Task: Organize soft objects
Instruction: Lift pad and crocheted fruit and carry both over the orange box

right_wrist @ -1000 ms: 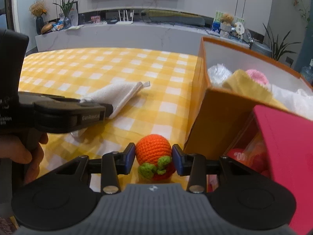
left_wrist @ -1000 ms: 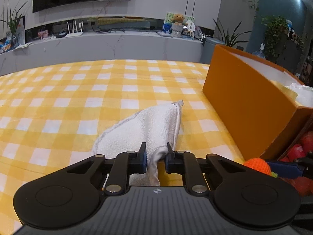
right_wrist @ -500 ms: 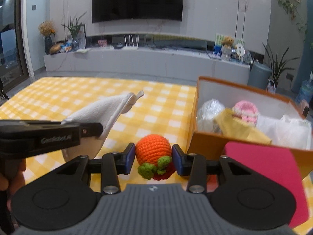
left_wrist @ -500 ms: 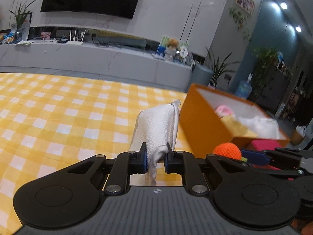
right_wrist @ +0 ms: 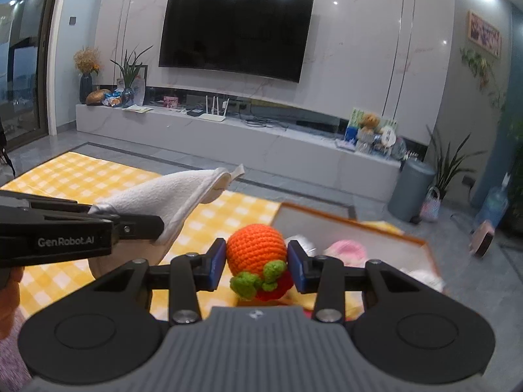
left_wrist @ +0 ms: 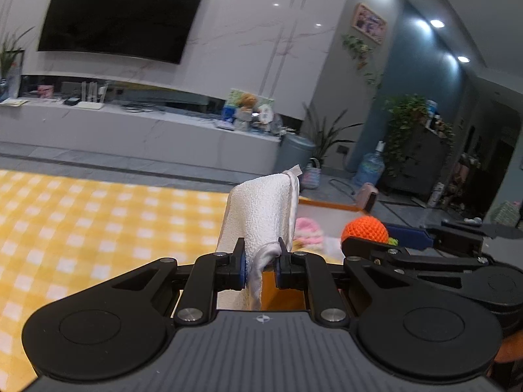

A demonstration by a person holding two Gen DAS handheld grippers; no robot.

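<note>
Both soft things are carried in the air now, and the orange box [right_wrist: 421,240] is the place to watch. The white towel [left_wrist: 261,215] is pinched by a folded edge in the left gripper [left_wrist: 260,266], jaws nearly closed on the cloth; its free end is seen sticking up and forward, just left of the box. The crocheted orange toy [right_wrist: 256,253] is clamped between the pads of the right gripper [right_wrist: 257,266], held above the box's near edge.

Inside the box, a pink knitted piece [right_wrist: 346,250], something yellow and some white cloth are already lodged, so part of the sorting is judged done. What is left, as far as can be seen: both carried pieces are not yet dropped in. Whether more soft things wait elsewhere cannot be told.

The towel is shown as thick, nubbly terry with a stitched hem and a small tag at its top corner, stiff enough to stand. The toy is round, tight-stitched, with green leaves and a red part beneath.
</note>
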